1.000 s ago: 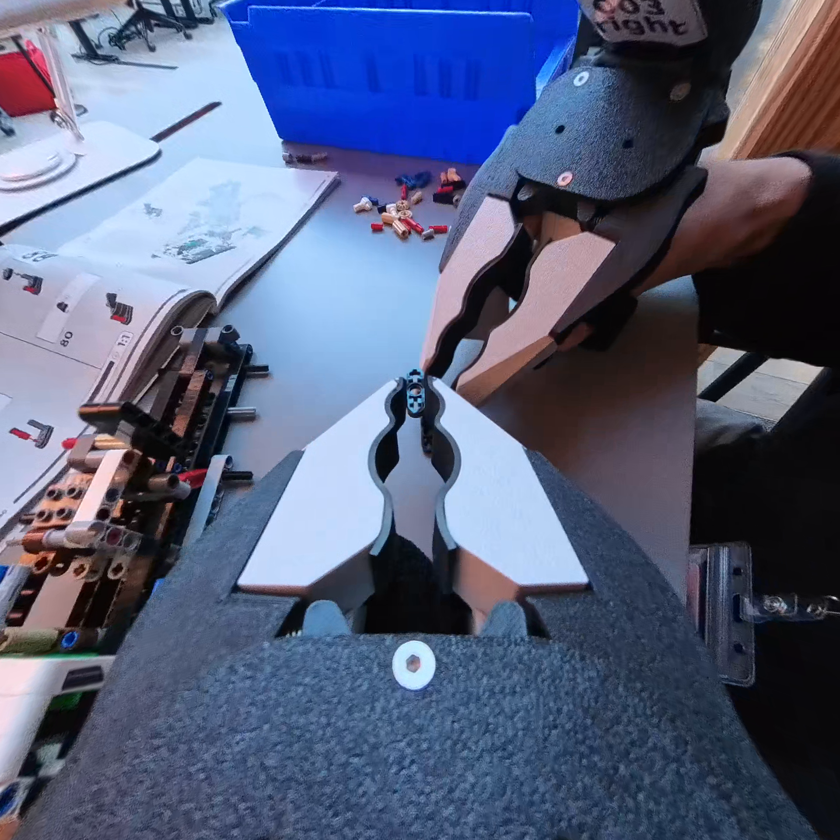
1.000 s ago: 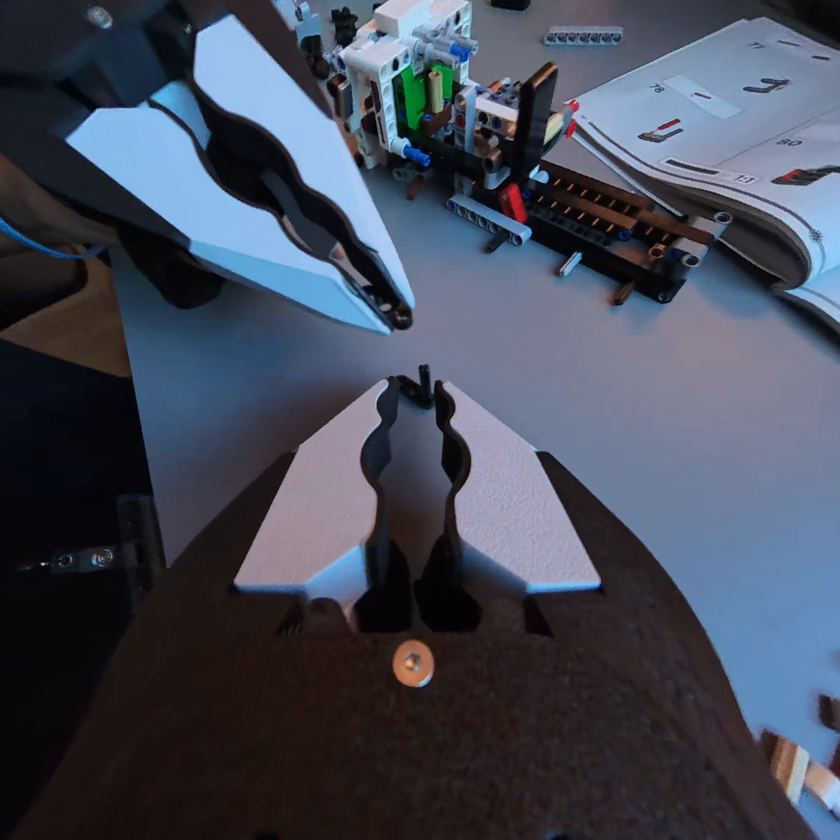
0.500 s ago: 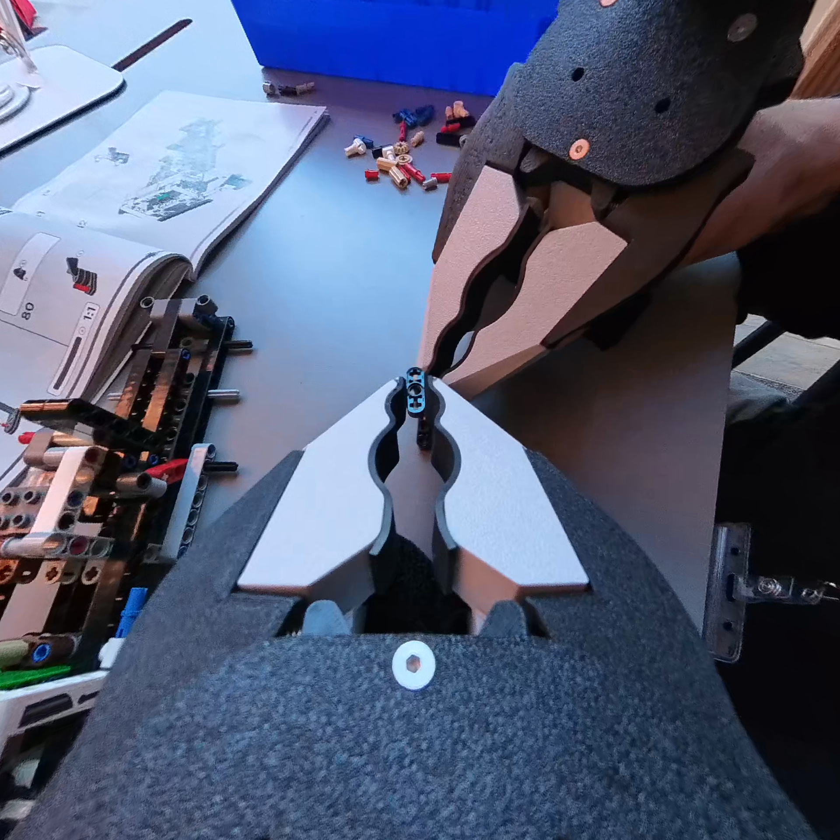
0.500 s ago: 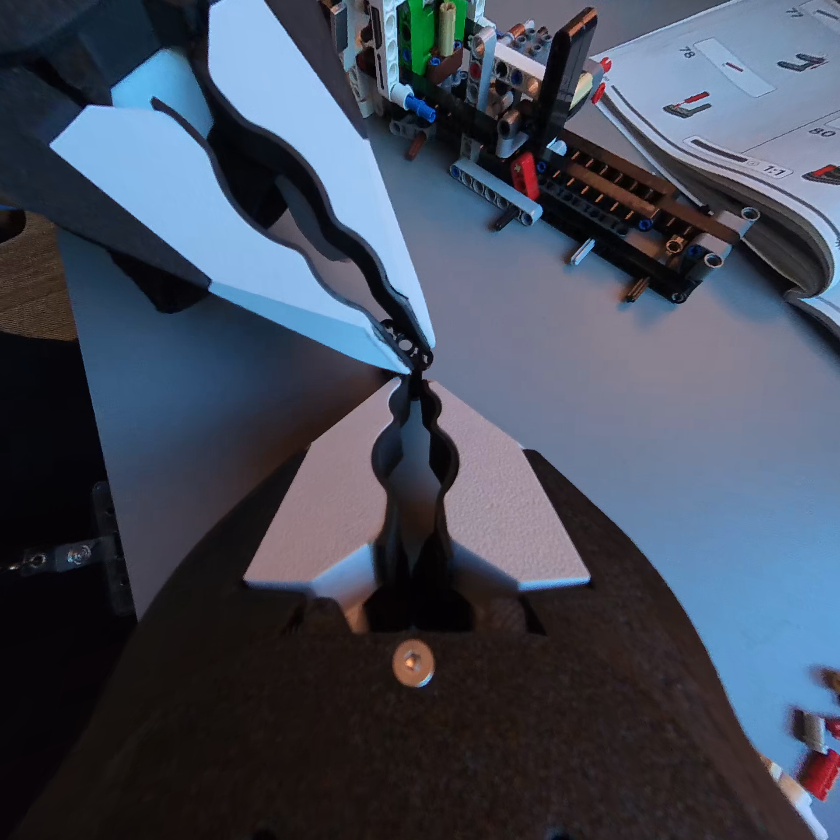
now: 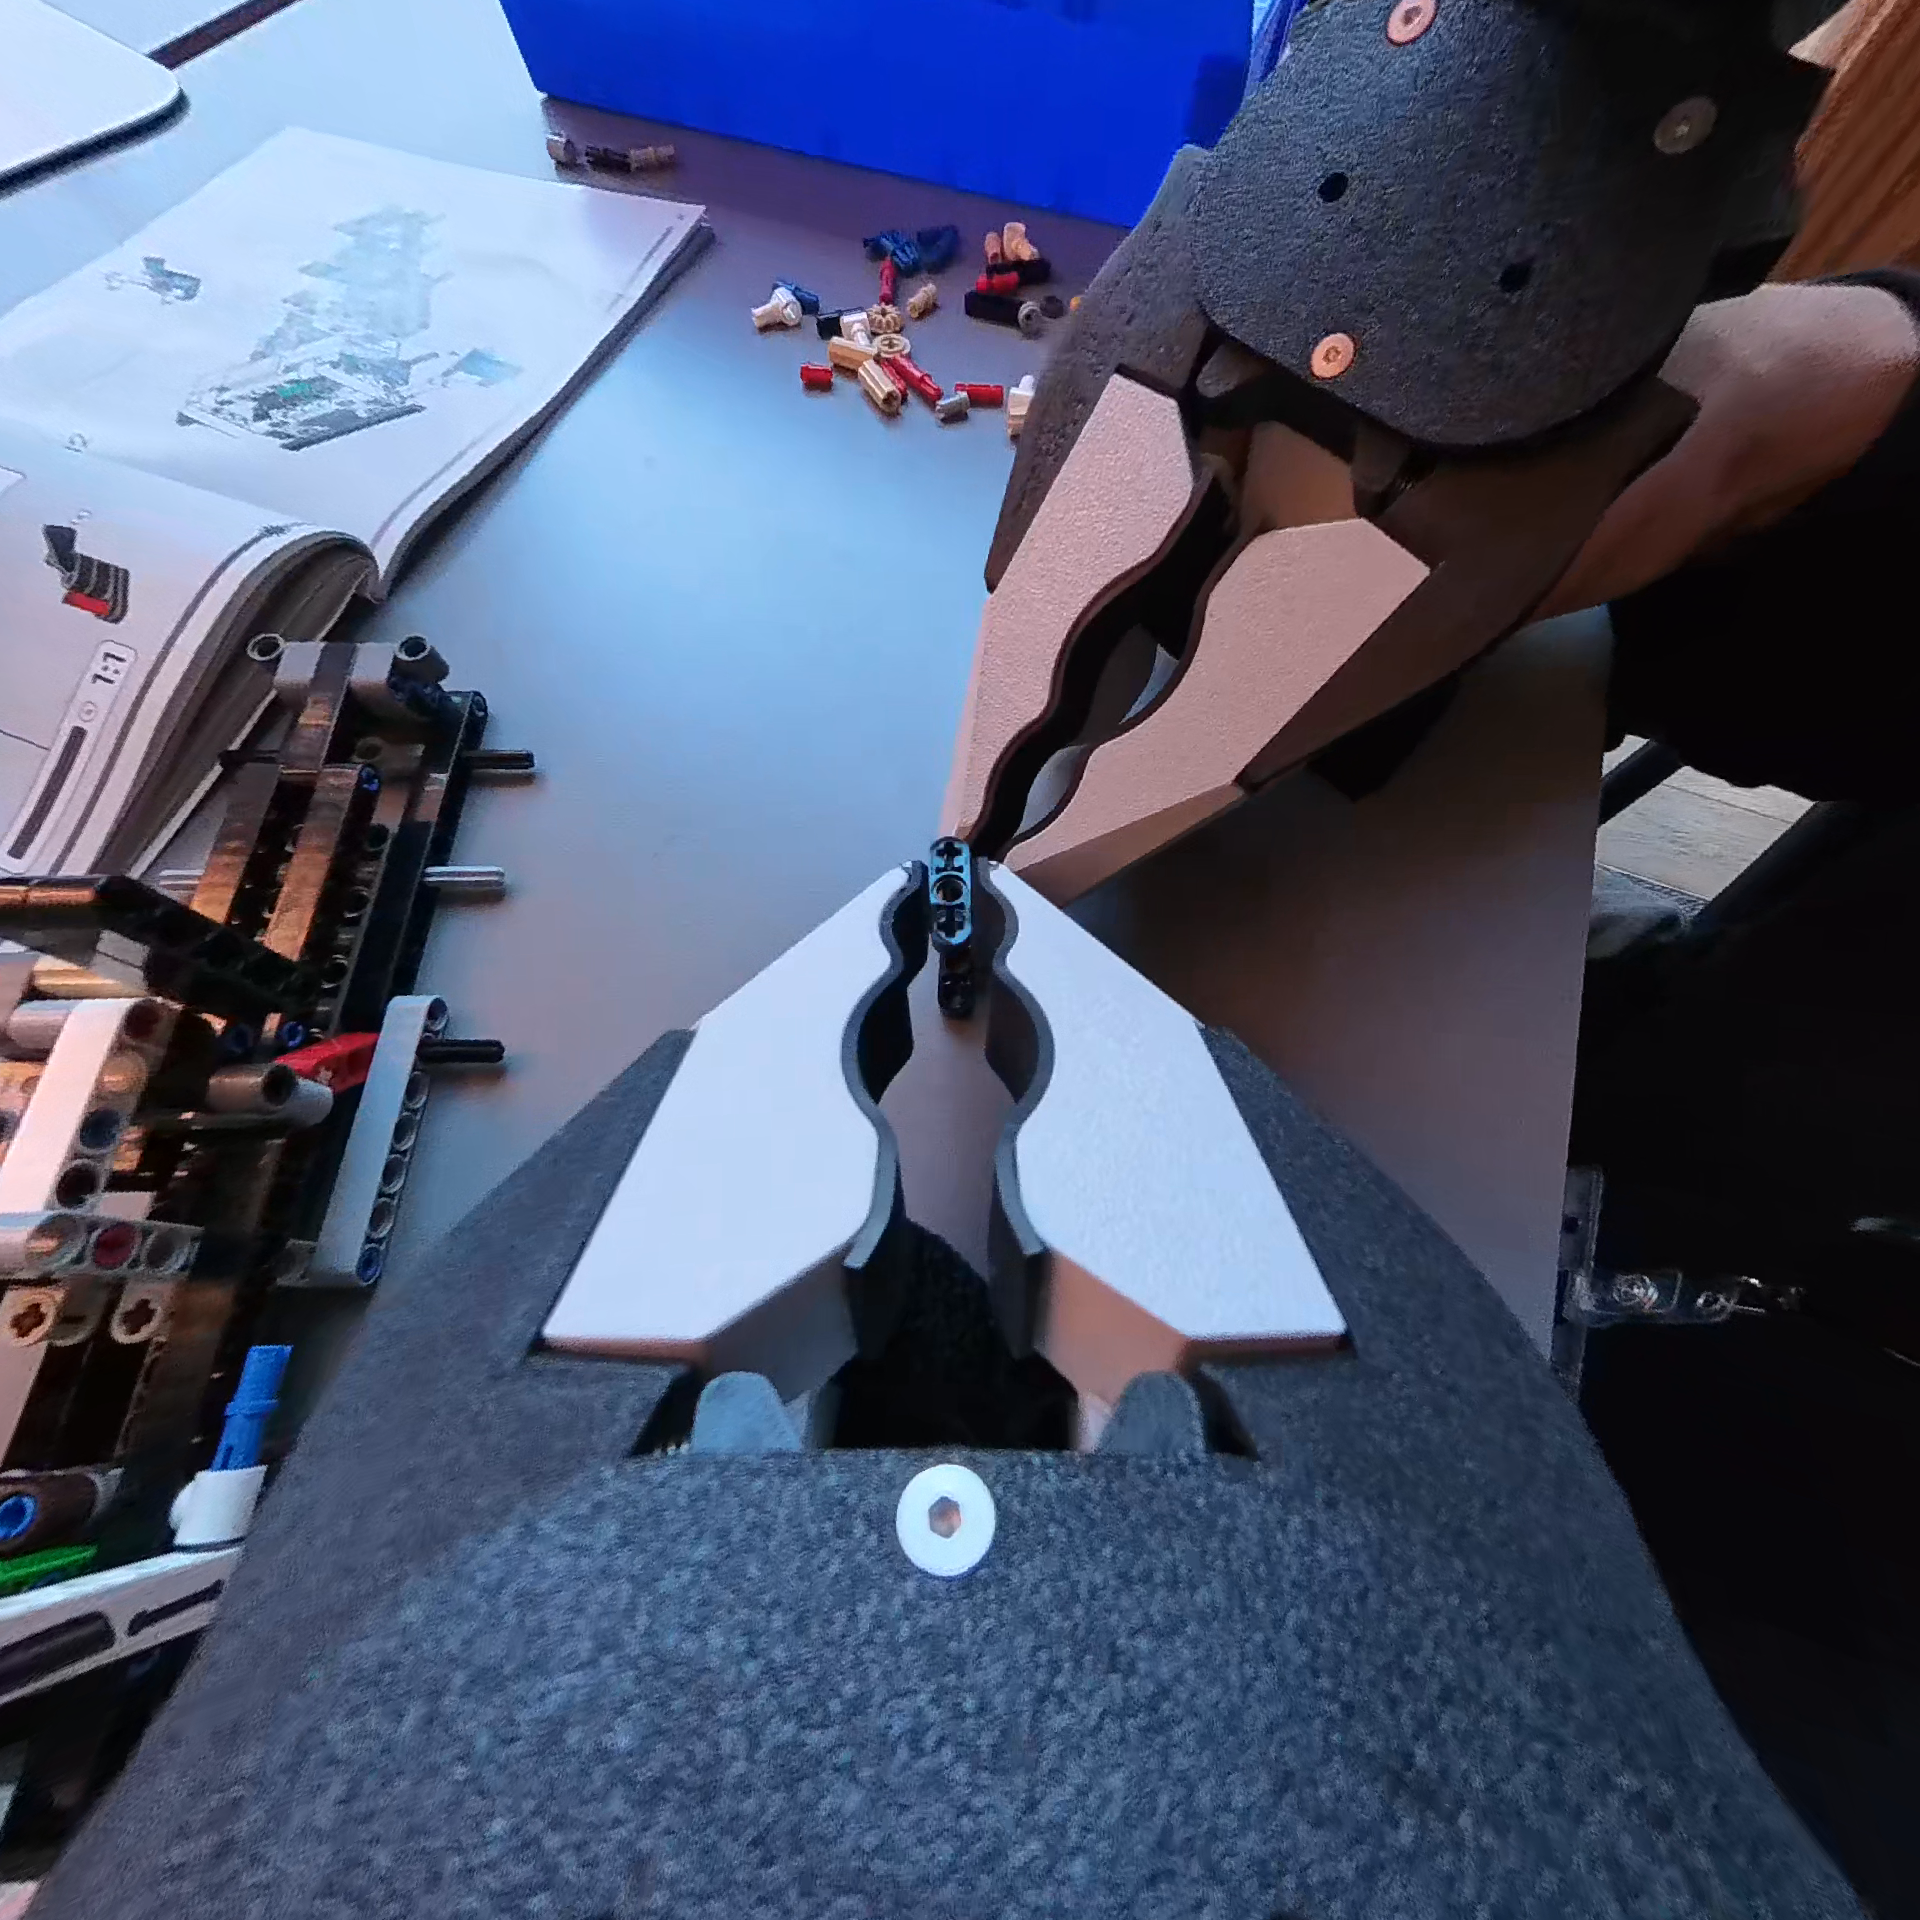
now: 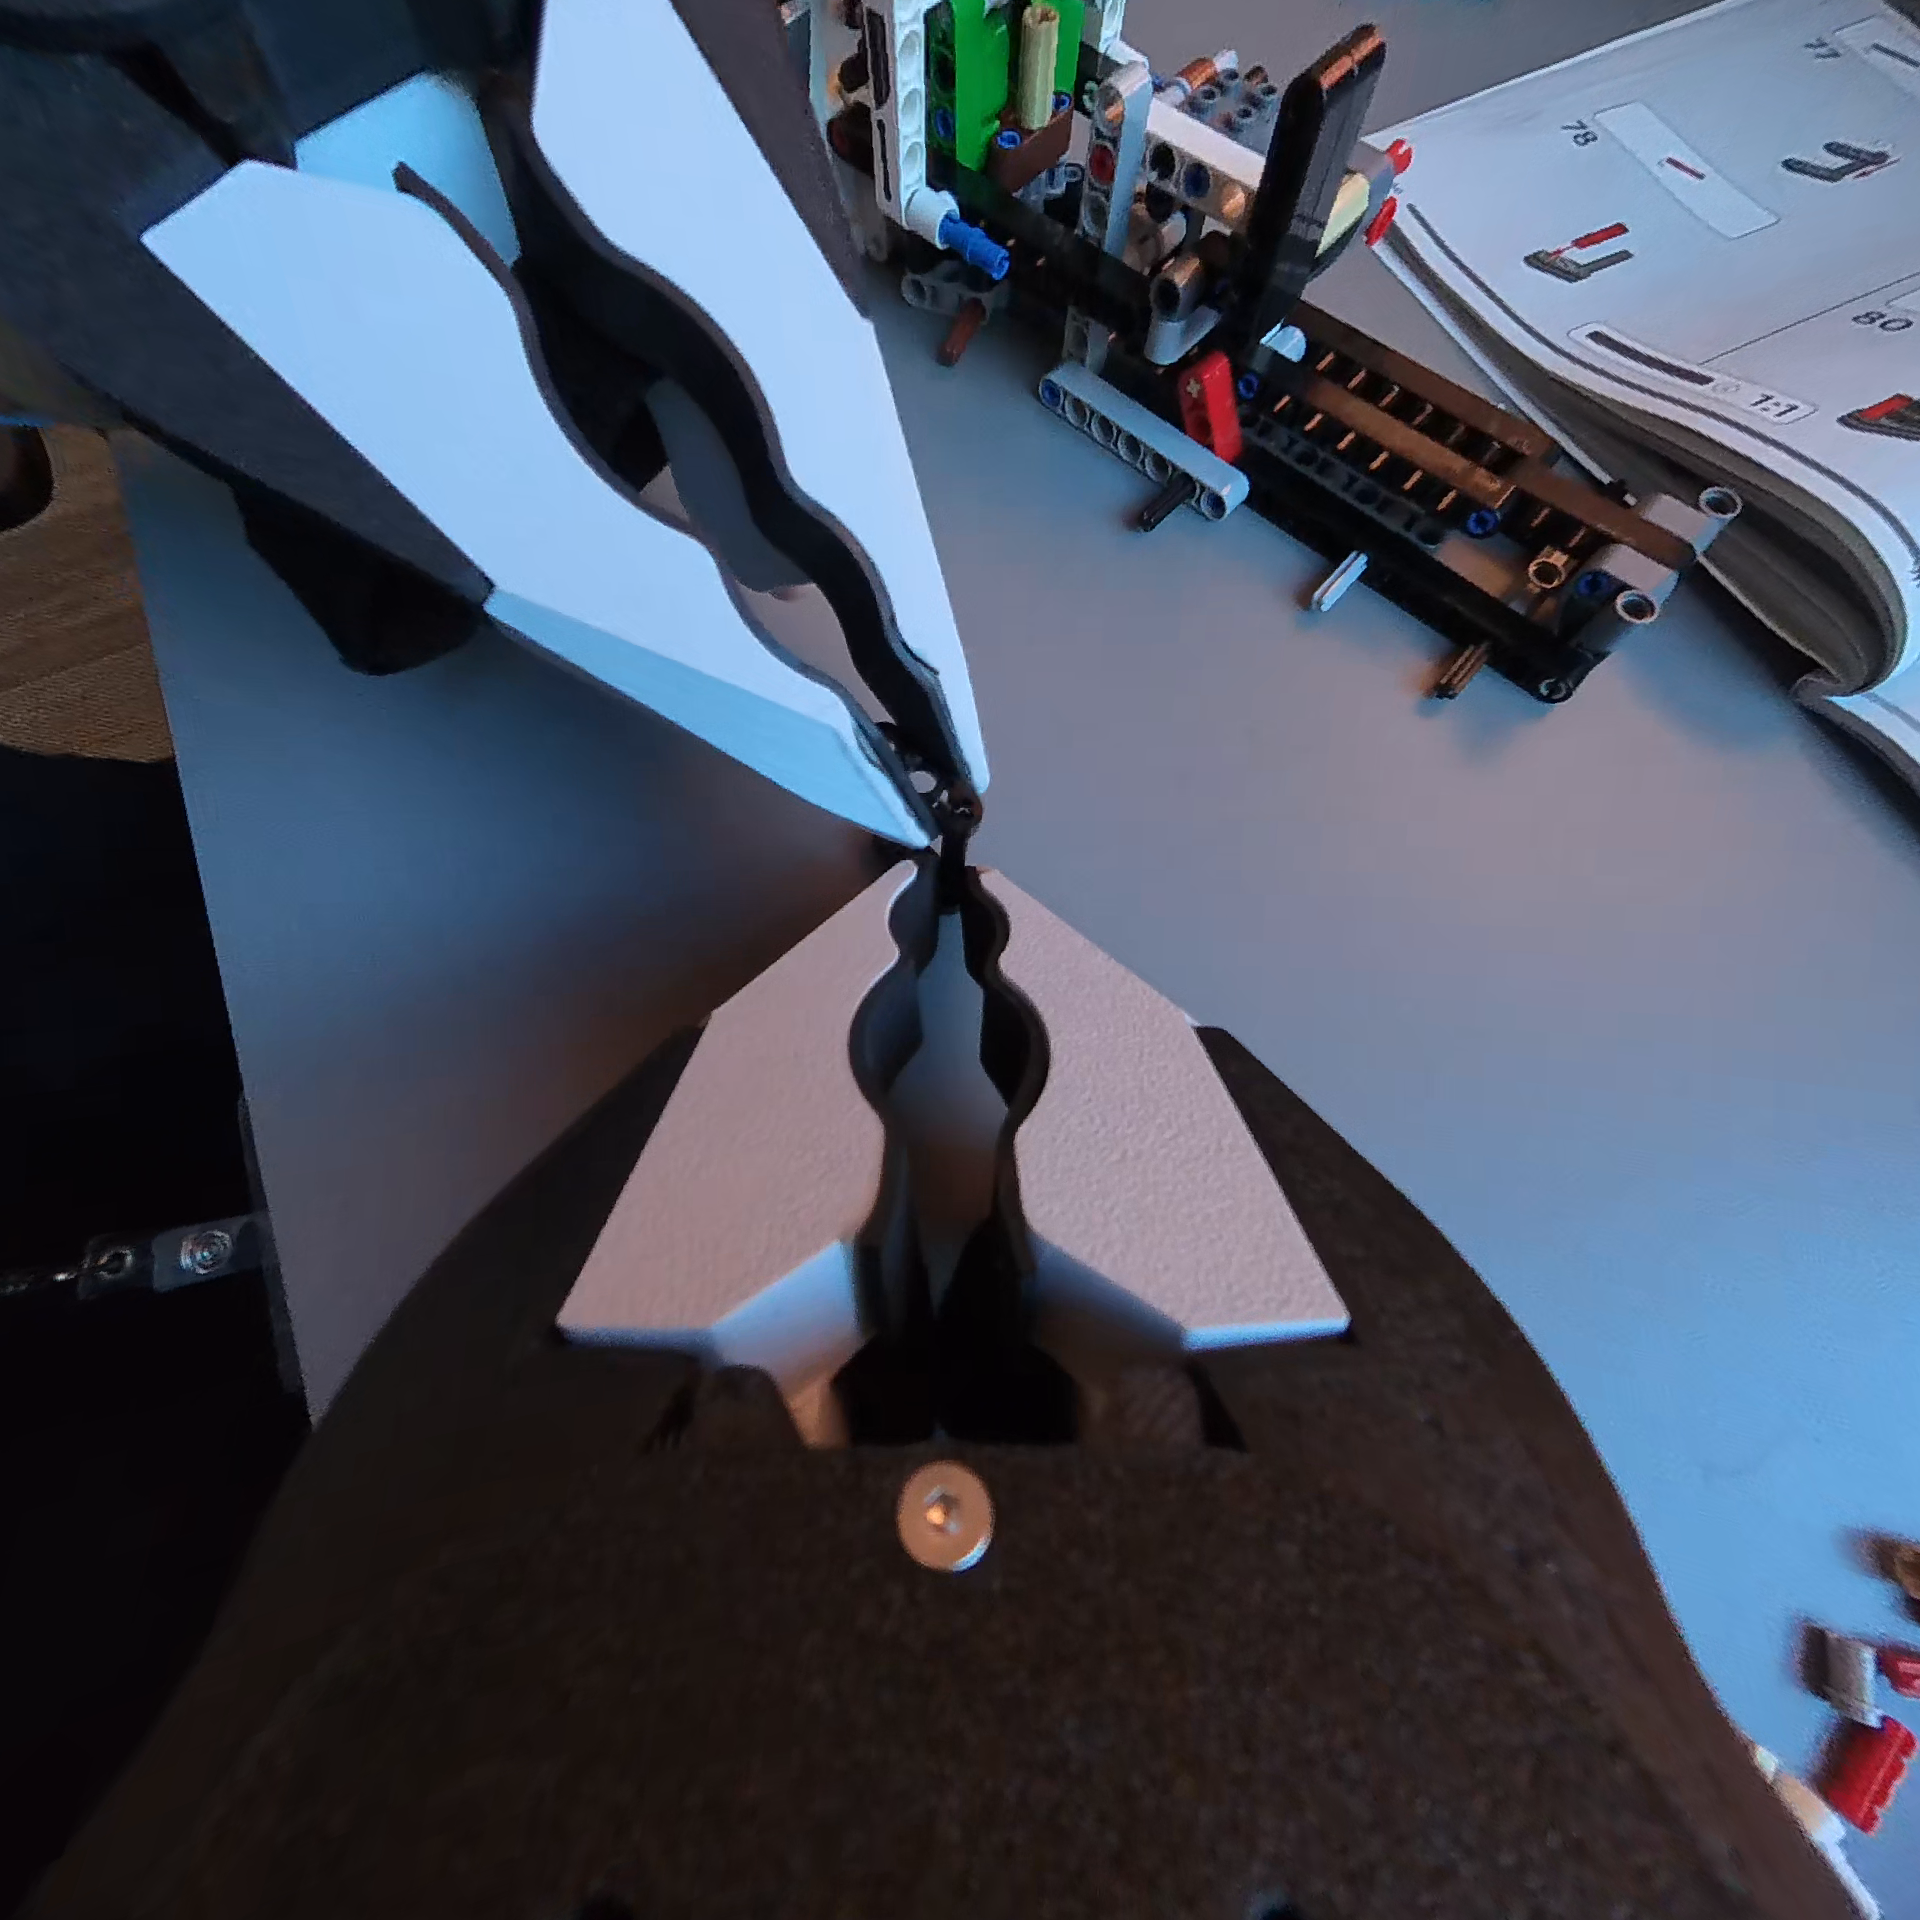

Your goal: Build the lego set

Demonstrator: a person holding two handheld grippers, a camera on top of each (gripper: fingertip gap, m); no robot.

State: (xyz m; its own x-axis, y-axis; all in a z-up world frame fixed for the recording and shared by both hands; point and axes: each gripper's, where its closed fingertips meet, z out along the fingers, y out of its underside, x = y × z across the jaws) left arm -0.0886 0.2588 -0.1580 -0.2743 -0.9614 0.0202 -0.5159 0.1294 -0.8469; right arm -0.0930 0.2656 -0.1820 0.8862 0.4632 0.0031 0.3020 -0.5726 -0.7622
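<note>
My left gripper (image 5: 951, 878) is shut on a small black beam with holes (image 5: 952, 914), held upright above the grey table (image 5: 727, 623). My right gripper (image 6: 945, 883) is shut on a short black pin (image 6: 951, 864). The two grippers meet tip to tip, and the pin's end touches the beam (image 6: 928, 781). In the left wrist view the right gripper (image 5: 987, 840) comes in from the upper right. In the right wrist view the left gripper (image 6: 951, 808) comes in from the upper left. Whether the pin sits in a hole is hidden.
A partly built black, grey and white model (image 5: 208, 987) lies at the left, also in the right wrist view (image 6: 1299, 343). An open instruction booklet (image 5: 312, 343) lies behind it. Loose small parts (image 5: 914, 332) lie before a blue bin (image 5: 883, 83). The table edge (image 5: 1558, 935) is at the right. Less than 4 cm separates the two grippers' tips.
The two grippers have come together. A gap lay between their tips a second ago; now the pin's end touches the beam. Both stayed shut on their parts.
</note>
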